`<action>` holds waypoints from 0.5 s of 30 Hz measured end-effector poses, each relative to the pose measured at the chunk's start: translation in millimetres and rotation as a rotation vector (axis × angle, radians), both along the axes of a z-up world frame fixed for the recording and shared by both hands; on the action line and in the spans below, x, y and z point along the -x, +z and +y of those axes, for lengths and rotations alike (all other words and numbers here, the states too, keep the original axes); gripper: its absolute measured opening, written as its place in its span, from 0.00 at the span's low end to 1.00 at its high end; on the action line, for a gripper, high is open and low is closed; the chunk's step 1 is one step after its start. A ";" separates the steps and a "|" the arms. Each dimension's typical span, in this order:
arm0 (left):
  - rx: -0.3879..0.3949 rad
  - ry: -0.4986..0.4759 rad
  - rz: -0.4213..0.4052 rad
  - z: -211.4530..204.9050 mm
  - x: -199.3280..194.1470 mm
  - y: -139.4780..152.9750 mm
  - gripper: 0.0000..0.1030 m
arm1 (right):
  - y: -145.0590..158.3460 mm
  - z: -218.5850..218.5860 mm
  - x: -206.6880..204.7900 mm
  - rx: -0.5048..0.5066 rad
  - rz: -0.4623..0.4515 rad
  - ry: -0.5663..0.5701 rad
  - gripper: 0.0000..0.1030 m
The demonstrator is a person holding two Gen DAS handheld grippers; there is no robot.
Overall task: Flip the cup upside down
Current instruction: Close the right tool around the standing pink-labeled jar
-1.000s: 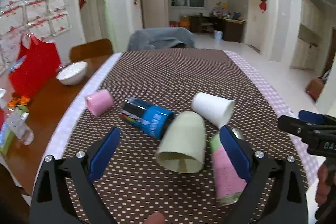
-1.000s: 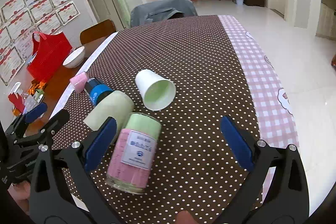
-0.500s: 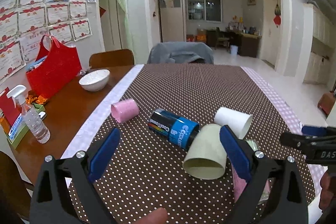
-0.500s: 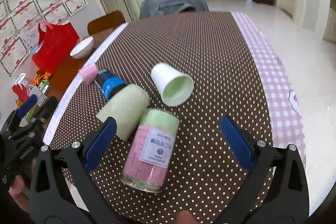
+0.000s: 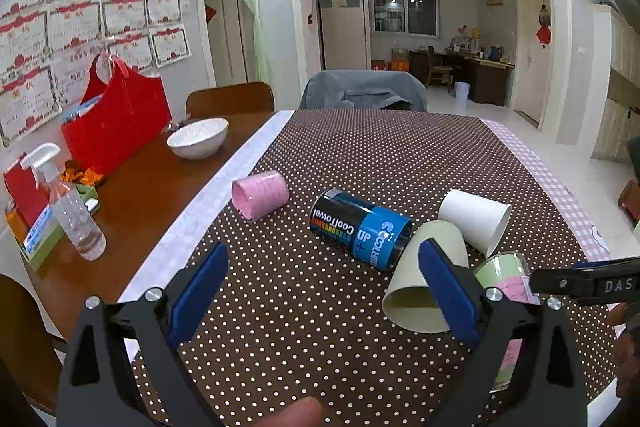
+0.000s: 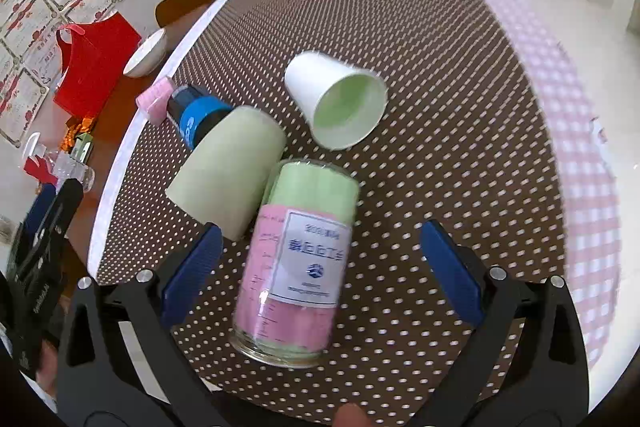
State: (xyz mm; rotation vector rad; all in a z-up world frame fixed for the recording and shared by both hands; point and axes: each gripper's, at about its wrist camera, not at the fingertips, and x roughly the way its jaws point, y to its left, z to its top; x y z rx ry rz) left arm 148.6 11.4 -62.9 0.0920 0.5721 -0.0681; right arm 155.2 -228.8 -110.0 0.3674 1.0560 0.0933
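Several cups lie on their sides on the dotted brown tablecloth [image 5: 380,155]. A white paper cup [image 6: 336,99] [image 5: 476,223] points its mouth toward me, with a pale green cup [image 6: 228,171] [image 5: 424,287] and a small pink cup [image 5: 260,194] [image 6: 154,101] to its left. My right gripper [image 6: 320,267] is open, its blue pads either side of a pink and green canister [image 6: 296,263] without touching it. Over the cloth left of the green cup, my left gripper [image 5: 320,291] is open and empty.
A blue and black canister [image 5: 360,229] lies between the pink and green cups. On the bare wood at left stand a white bowl [image 5: 198,138], a red bag [image 5: 116,123] and a spray bottle [image 5: 72,211]. A chair with grey cloth [image 5: 362,95] is at the far end.
The left gripper has pulled back and tilted up, so the cups sit further right and lower. The right gripper has moved forward and down over the pink and green canister. Nothing was grasped.
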 end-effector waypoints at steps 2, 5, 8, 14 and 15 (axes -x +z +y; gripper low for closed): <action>0.009 -0.004 0.012 3.0 -1.7 -2.8 0.91 | -6.4 1.7 -7.2 -0.016 0.037 0.001 0.94; 0.022 -0.012 0.025 5.6 -3.4 -6.5 0.91 | -12.1 3.6 -15.9 -0.042 0.076 0.014 0.94; 0.027 -0.017 0.037 7.0 -4.0 -10.3 0.91 | -17.1 5.5 -24.4 -0.040 0.113 0.027 0.94; 0.037 -0.031 0.058 9.7 -4.5 -15.8 0.91 | -27.4 11.3 -40.3 -0.027 0.208 0.076 0.86; 0.042 -0.032 0.060 10.4 -4.3 -16.6 0.91 | -29.8 11.4 -42.1 -0.026 0.222 0.075 0.83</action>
